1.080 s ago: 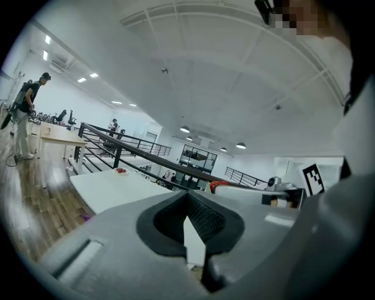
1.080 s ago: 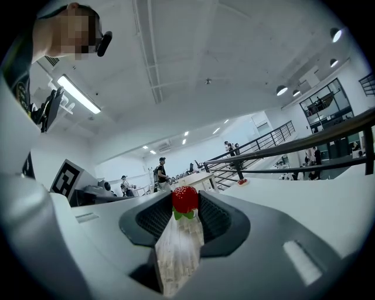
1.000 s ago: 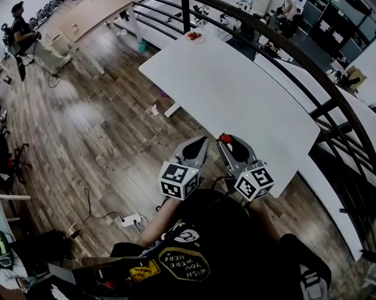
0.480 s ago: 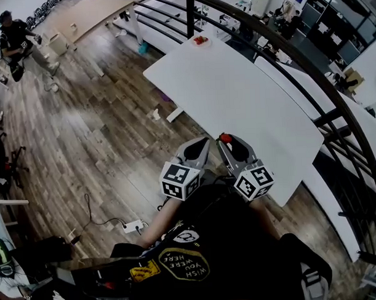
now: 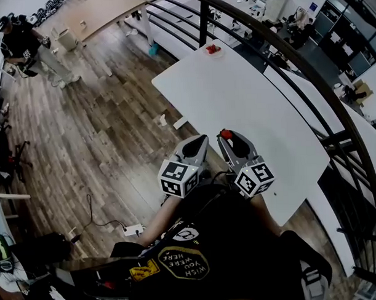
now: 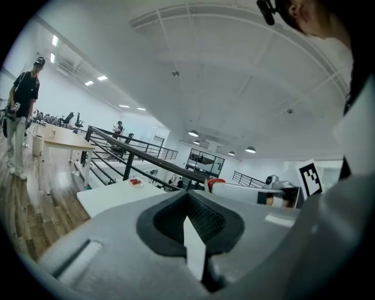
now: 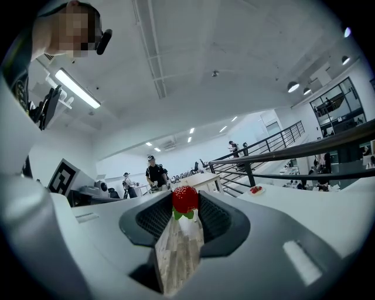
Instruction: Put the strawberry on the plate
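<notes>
My right gripper (image 5: 226,135) is shut on a red strawberry (image 5: 225,134), held in the air over the near corner of the long white table (image 5: 254,113). In the right gripper view the strawberry (image 7: 185,200) sits pinched at the jaw tips, green leaves down. A small white plate (image 5: 213,50) with red fruit on it stands at the table's far end; the plate (image 7: 256,190) also shows far ahead in that view. My left gripper (image 5: 202,140) hangs beside the right one, shut with nothing in it (image 6: 188,199). The plate (image 6: 135,182) is distant there too.
A black railing (image 5: 295,56) runs along the table's right side. Wooden floor lies to the left, with a power strip (image 5: 132,229) and cable near my feet. A person (image 5: 24,44) stands at the far left. A wooden table (image 5: 103,11) is at the back.
The table and plate have slid right and down in the head view as the head camera moved. Both grippers keep the same pose, the strawberry still held. The far person has walked right.
</notes>
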Tool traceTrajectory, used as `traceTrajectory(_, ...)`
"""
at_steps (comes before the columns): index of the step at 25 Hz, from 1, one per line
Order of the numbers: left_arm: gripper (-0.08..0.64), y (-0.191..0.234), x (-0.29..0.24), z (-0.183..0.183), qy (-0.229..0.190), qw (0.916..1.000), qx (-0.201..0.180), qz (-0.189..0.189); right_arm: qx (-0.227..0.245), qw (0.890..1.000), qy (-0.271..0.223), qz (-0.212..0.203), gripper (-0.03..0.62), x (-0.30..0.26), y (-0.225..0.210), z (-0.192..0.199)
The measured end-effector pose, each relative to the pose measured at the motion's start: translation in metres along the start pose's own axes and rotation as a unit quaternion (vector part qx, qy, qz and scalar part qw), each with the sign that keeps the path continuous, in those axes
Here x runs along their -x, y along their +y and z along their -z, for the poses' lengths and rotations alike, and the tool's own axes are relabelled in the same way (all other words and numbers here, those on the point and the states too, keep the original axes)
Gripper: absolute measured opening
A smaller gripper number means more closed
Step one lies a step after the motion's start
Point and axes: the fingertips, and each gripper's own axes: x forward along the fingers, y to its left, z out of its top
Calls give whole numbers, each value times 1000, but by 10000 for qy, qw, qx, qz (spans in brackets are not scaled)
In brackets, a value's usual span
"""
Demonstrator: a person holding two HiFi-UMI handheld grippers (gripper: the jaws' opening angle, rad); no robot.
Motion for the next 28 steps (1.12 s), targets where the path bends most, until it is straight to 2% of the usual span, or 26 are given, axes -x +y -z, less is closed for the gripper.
traceTrajectory(7, 3, 18, -49, -30, -54, 9996, -249, -96, -1, 9999, -108, -120, 141, -31, -39, -29)
traceTrajectory(14, 3, 27, -85, -21, 157, 9998, -126, -90, -148, 9998, -34, -145, 141, -44, -70, -23)
traceTrajectory(20, 3, 32, -106, -15, 424, 9990, -116, 95, -316, 9995, -25, 49, 141, -53, -90, -22)
traceTrajectory(24, 3, 42, -120, -25, 465, 9986, -125, 215, -388, 9991, -43, 173, 141, -66, -100, -26)
traceTrajectory(28, 3, 68, -124, -34, 454, 9985, -242, 181, -415, 9987, 19, 281, 141, -85, -105, -26)
